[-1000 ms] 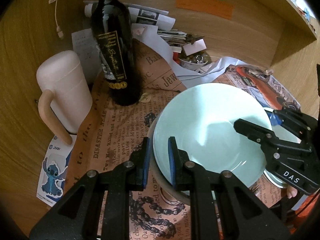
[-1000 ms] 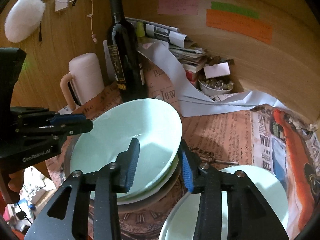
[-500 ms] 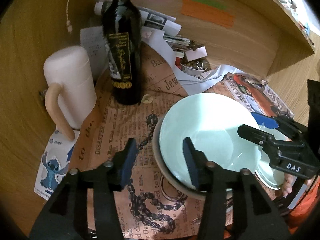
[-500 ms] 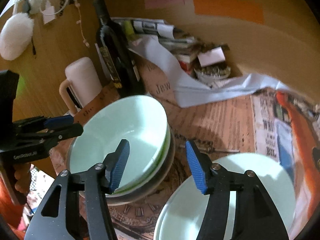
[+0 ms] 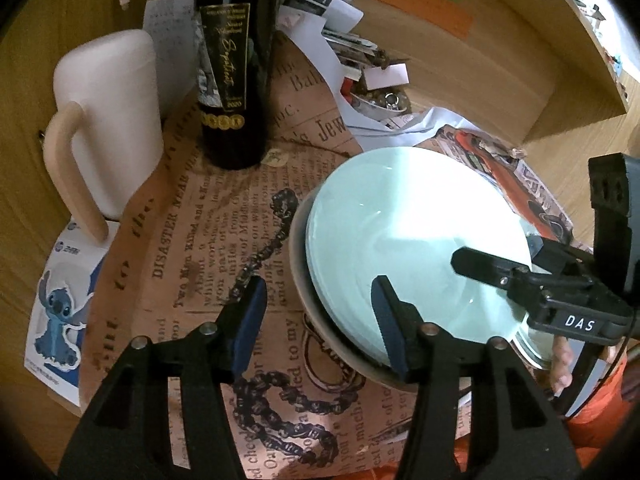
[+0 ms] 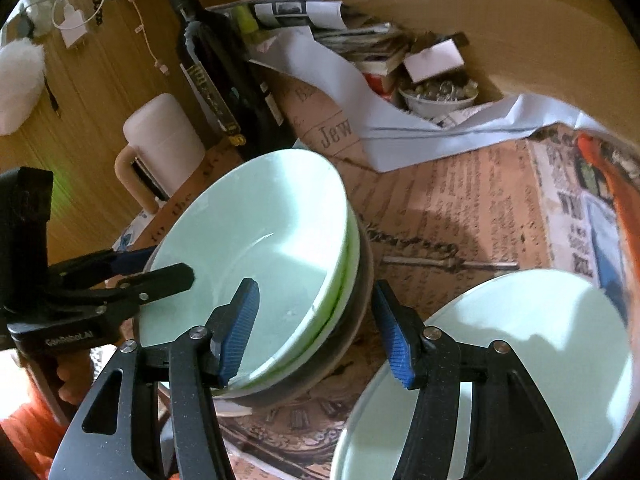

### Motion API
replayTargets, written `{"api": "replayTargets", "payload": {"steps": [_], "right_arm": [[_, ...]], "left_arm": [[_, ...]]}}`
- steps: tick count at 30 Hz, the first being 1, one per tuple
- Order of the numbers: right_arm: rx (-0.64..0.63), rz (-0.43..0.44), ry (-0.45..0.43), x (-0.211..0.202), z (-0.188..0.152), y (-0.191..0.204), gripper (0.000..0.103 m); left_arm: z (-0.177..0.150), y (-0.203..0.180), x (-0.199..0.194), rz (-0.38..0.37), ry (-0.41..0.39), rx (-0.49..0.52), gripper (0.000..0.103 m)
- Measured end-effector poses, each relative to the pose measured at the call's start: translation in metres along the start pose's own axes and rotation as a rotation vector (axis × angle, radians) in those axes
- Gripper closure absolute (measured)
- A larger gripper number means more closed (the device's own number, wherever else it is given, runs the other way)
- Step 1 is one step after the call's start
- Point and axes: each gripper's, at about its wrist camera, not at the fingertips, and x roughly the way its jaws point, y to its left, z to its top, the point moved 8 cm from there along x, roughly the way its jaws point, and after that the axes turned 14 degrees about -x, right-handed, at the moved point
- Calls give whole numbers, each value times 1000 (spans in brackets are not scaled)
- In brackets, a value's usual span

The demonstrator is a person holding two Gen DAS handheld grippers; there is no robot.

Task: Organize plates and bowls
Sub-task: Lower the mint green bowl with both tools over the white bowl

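Observation:
A pale green bowl (image 5: 408, 232) sits nested on top of a stack of bowls; the lowest is a grey bowl (image 5: 320, 320). The stack also shows in the right wrist view (image 6: 256, 240). My left gripper (image 5: 320, 320) is open, its jaws spread wide over the stack's near-left rim, holding nothing. My right gripper (image 6: 316, 328) is open, its jaws either side of the stack's right rim, empty. A pale green plate (image 6: 540, 352) lies to the right of the stack, below my right gripper.
A dark wine bottle (image 5: 234, 64) and a cream mug (image 5: 108, 120) stand left of the stack on a newspaper-print mat (image 5: 208, 240). Papers, books and a small bowl of trinkets (image 6: 440, 96) crowd the back by the wooden wall.
Both grippers opened and let go of the pale green bowl, which now rests in the stack. Both have pulled back a little from its rim.

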Motion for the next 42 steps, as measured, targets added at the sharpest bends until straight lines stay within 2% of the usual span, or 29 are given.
{"api": "replayTargets", "payload": {"steps": [7, 11, 23, 29, 42], "right_arm": [[-5, 8, 1, 0, 0, 1, 48], [-19, -3, 8, 2, -1, 1, 50], [5, -56, -16, -3, -1, -2, 59], [36, -61, -36, -6, 0, -6, 65], [58, -79, -91, -21, 7, -12, 65]], "left_arm": [[-4, -3, 6, -21, 16, 4, 50], [-5, -8, 6, -49, 28, 14, 60], [-9, -14, 5, 51, -47, 24, 61], [-6, -14, 4, 62, -54, -1, 61], [1, -23, -3, 43, -85, -25, 61]]}}
